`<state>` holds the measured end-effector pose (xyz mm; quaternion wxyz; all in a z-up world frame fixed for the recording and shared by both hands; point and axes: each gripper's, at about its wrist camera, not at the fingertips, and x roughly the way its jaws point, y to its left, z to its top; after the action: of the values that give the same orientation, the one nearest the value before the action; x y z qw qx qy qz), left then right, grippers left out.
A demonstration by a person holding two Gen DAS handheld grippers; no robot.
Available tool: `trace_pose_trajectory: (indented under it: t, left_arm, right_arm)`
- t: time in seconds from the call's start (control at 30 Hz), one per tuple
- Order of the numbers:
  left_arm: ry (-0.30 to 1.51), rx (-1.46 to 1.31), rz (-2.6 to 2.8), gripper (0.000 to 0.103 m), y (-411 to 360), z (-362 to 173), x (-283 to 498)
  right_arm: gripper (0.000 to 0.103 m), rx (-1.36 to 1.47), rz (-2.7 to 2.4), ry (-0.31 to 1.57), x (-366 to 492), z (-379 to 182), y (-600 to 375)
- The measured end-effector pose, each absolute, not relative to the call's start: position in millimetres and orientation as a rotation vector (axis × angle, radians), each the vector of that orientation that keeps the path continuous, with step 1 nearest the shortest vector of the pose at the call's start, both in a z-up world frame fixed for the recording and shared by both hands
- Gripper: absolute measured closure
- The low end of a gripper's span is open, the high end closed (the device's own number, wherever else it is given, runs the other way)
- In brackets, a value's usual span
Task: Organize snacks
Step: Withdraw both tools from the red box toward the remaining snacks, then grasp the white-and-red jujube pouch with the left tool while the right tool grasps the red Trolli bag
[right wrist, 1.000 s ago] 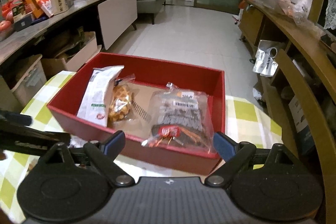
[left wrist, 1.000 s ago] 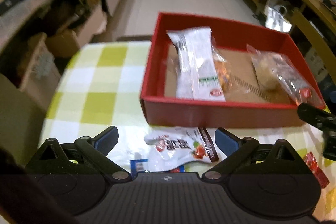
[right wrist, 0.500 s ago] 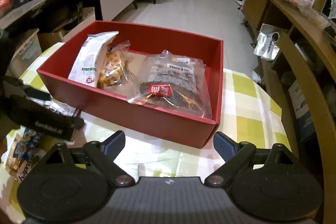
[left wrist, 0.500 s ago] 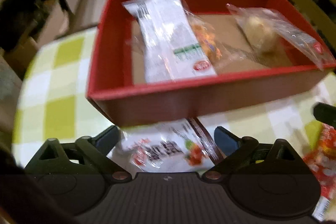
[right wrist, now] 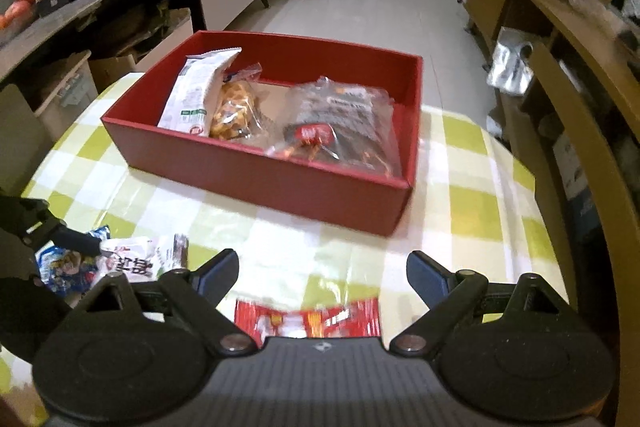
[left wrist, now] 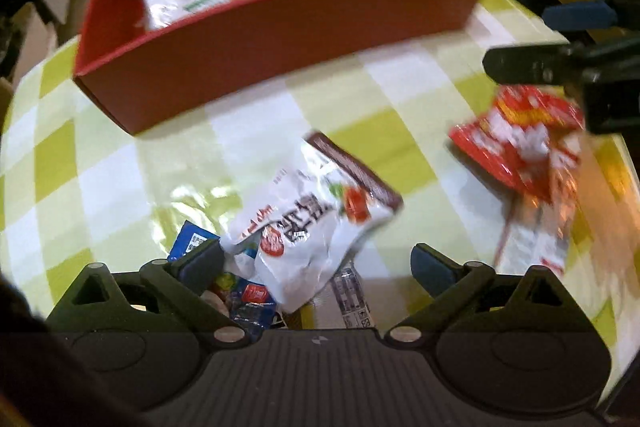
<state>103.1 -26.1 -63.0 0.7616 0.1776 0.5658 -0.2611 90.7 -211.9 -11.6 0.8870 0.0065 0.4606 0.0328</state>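
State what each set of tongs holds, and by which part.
Nothing is held. The left tongs and right tongs are both open, above packets lying on the table.

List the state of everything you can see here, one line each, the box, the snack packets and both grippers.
red box: open-topped, three packets inside.
white packet with red print: sealed, flat on the table, outside the box.
red packet: on the table, outside the box, below the right gripper.
blue packet: partly under the white packet.
left gripper: open, over the white packet.
right gripper: open, empty.
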Motion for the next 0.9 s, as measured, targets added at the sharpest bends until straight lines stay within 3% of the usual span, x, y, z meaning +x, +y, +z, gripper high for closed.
trace_pose_trajectory:
  t: [0.3,0.67,0.9]
  left_arm:
    - [1.195,0.36,-0.557,0.002,-24.0,-49.8,87.9]
    - [1.148,0.517,-0.539,0.003,-61.0,-65.3,103.4]
    - [1.206,0.389,-0.521,0.044,-63.3,-58.4,88.9]
  right_arm:
    - [0.007,0.111,0.037,0.991,72.2,-10.8,-235.2]
    - [0.007,0.15,0.013,1.035,68.9,-20.3,-250.5]
    - [0.007,0.221,-0.02,1.087,68.7,-28.8,-260.6]
